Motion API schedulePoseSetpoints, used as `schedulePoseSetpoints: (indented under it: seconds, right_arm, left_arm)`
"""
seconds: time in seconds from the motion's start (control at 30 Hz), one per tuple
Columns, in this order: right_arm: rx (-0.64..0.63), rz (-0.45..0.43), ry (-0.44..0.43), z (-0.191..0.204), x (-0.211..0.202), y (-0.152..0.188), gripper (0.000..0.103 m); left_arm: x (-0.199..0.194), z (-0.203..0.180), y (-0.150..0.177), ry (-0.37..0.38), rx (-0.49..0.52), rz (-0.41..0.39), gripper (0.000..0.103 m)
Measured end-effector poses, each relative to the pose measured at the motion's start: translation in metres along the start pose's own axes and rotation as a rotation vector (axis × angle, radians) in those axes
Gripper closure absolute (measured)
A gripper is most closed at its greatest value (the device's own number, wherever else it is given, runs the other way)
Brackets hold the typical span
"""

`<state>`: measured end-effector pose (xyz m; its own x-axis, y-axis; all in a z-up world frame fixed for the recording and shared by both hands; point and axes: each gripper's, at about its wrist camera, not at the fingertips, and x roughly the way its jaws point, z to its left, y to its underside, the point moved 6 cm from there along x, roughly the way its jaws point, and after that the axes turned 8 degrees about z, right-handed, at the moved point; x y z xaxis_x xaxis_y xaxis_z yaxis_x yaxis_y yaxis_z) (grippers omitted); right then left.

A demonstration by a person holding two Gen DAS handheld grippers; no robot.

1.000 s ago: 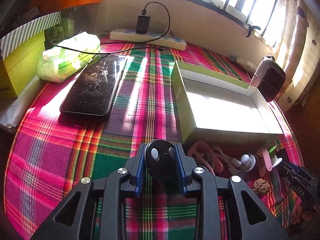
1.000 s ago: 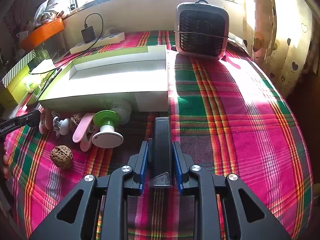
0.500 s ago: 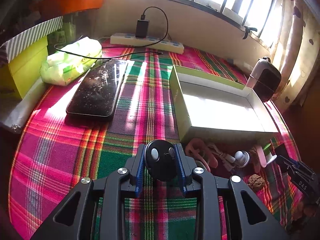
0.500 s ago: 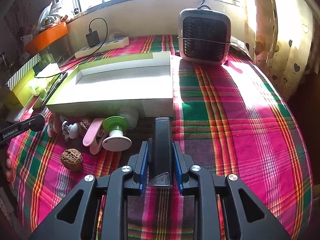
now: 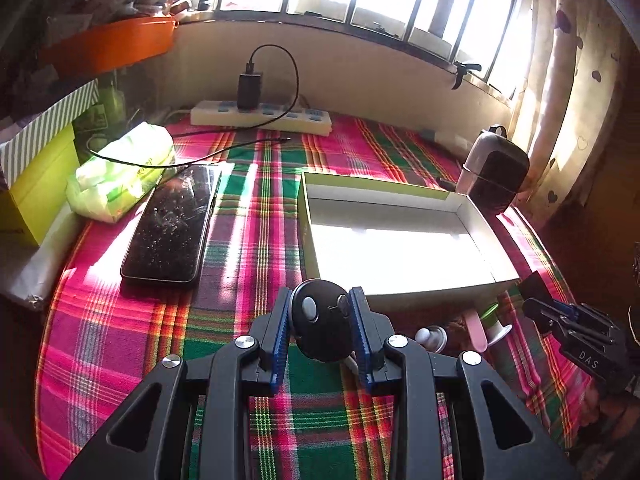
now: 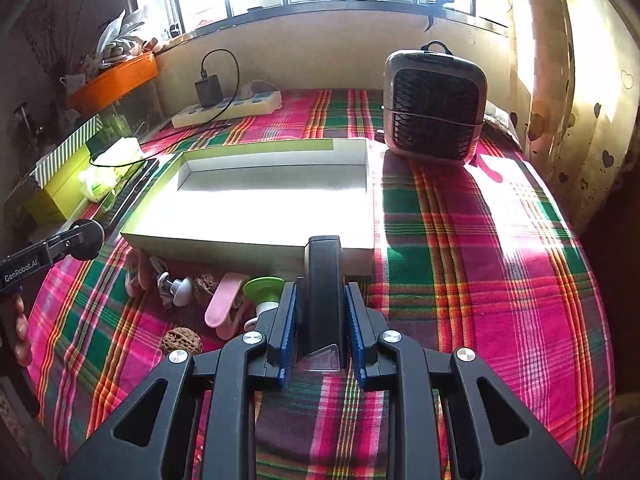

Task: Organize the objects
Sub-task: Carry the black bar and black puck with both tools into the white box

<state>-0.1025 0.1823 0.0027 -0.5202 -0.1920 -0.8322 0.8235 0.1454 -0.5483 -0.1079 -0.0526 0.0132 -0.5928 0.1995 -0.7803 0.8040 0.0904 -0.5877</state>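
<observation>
Two grippers, each loaded: the left gripper (image 5: 320, 330) is clamped on one round black key fob (image 5: 321, 326), the right gripper (image 6: 320, 320) on one flat black bar (image 6: 323, 298), both raised above the plaid cloth (image 6: 460, 260) at the near edge of one open, empty box (image 6: 256, 208). Two walnuts (image 6: 182, 342) lie left of the bar; wide bare cloth lies right.

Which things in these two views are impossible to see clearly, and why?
- Box floor: left wrist view, washed out by sun glare.
- Green-topped object: right wrist view, base behind the right gripper.
- Black remote: left wrist view, lower end behind the left gripper.
</observation>
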Motion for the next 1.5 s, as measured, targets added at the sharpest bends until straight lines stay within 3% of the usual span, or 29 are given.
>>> schedulePoseSetpoints:
  seconds: [0.37,0.67,1.0,1.5]
  right_arm:
    - [-0.020,0.018,-0.029,0.007,0.023,-0.053,0.079]
    - [-0.047,0.064,-0.046,0.018,0.057,-0.082,0.079]
    - [-0.051,0.125,-0.042,0.024,0.097,-0.101,0.079]
    - [-0.041,0.149,-0.022,0.019,0.116,-0.108,0.079]
  left_arm:
    - [0.034,-0.025,-0.037,0.053,0.044,0.037,0.077]
    - [0.072,-0.029,-0.061,0.055,0.048,0.087,0.077]
    - [0.112,-0.032,-0.081,0.033,0.061,0.147,0.077]
    - [0.133,-0.035,-0.087,0.028,0.073,0.171,0.077]
